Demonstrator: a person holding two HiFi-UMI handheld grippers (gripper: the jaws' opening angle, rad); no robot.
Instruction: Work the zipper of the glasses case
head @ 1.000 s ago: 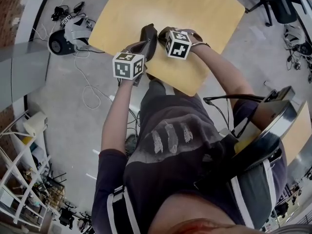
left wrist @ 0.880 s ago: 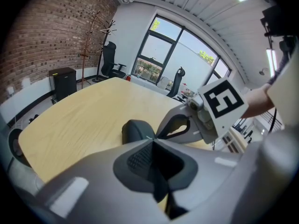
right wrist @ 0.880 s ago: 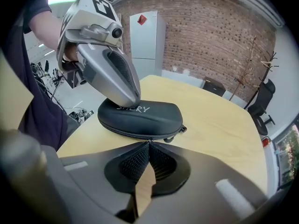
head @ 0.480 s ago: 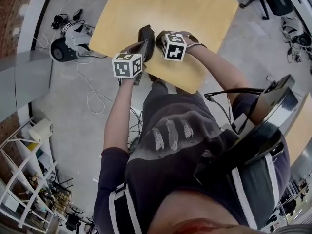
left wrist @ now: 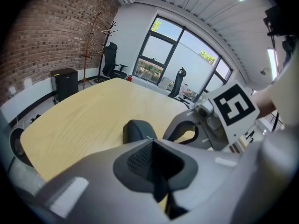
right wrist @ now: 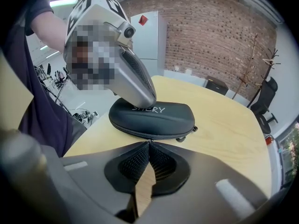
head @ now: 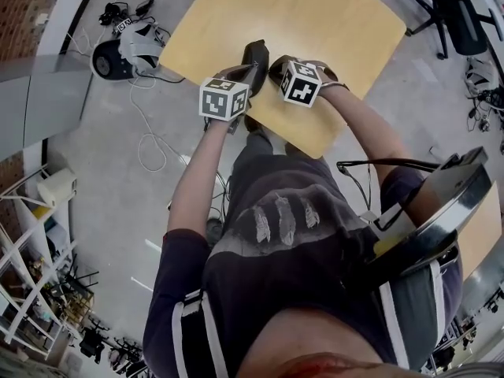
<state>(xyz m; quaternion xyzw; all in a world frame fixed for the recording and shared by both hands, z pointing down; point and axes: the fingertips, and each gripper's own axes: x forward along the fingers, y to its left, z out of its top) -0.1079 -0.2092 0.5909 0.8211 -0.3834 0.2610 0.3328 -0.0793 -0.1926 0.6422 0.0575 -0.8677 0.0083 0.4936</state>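
Observation:
A black zippered glasses case (right wrist: pixel 152 118) with white lettering lies near the front edge of the wooden table (head: pixel 331 22). My left gripper (right wrist: pixel 148 99) is shut, and its grey tips press down on the top of the case at the case's left end. My right gripper (right wrist: pixel 149 142) is shut at the case's front seam, with a small metal zipper pull pinched at its tips. In the left gripper view the case's rounded end (left wrist: pixel 138 129) shows just past the shut jaws (left wrist: pixel 150 139). In the head view the case (head: pixel 256 53) lies just beyond both marker cubes.
A small dark loop (right wrist: pixel 187 133) hangs at the case's right end. The table's near edge (head: pixel 260 128) lies right below the grippers. On the floor at left lie a round device (head: pixel 114 57) and cables (head: pixel 153 144). Office chairs (head: pixel 461 14) stand at far right.
The head view has shifted a little. Both grippers keep their places on the case, and the case has not visibly moved on the table.

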